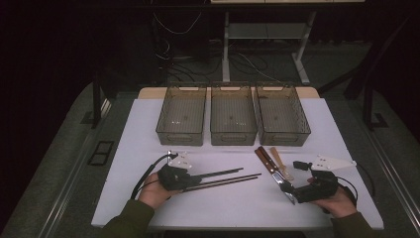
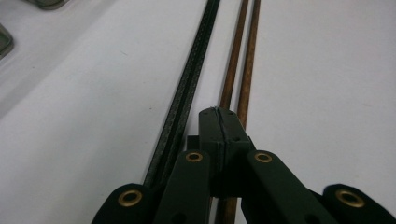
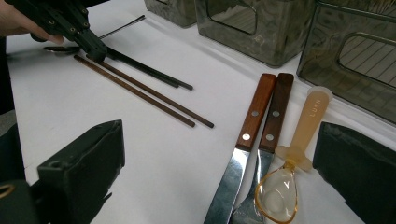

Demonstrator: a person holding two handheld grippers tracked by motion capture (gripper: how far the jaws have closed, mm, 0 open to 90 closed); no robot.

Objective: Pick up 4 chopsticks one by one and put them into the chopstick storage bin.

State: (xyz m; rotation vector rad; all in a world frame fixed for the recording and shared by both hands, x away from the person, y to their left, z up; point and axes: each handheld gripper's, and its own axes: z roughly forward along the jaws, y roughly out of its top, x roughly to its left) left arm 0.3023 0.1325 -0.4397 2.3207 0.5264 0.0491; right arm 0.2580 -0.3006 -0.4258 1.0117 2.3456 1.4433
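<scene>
**Sticks and knives by the front edge of the desk**

The left gripper point(image 1: 198, 179) sits over the brown chopsticks point(image 1: 233, 179) near the front edge of the desk point(image 1: 143, 124). Its jaws are pressed flat together, with nothing seen between them. The brown chopsticks run out from under the jaw tips toward the middle of the desk. Just behind them lie the black chopsticks point(image 1: 223, 173), side by side with the brown ones.

The right gripper point(image 1: 293, 194) is near the front right corner. Its jaws stand wide apart and hold nothing. In the right gripper view the two knives point(image 3: 257, 126) lie between the jaws. The knives have brown wooden handles and shiny blades, and they lie touching each other. Just beside them, on the side of the right edge, is a see-through spoon point(image 3: 292, 163) with a pale handle.

Three bins point(image 1: 233, 141) stand in a row along the back edge of the desk, close together. A hand holds each gripper.
</scene>
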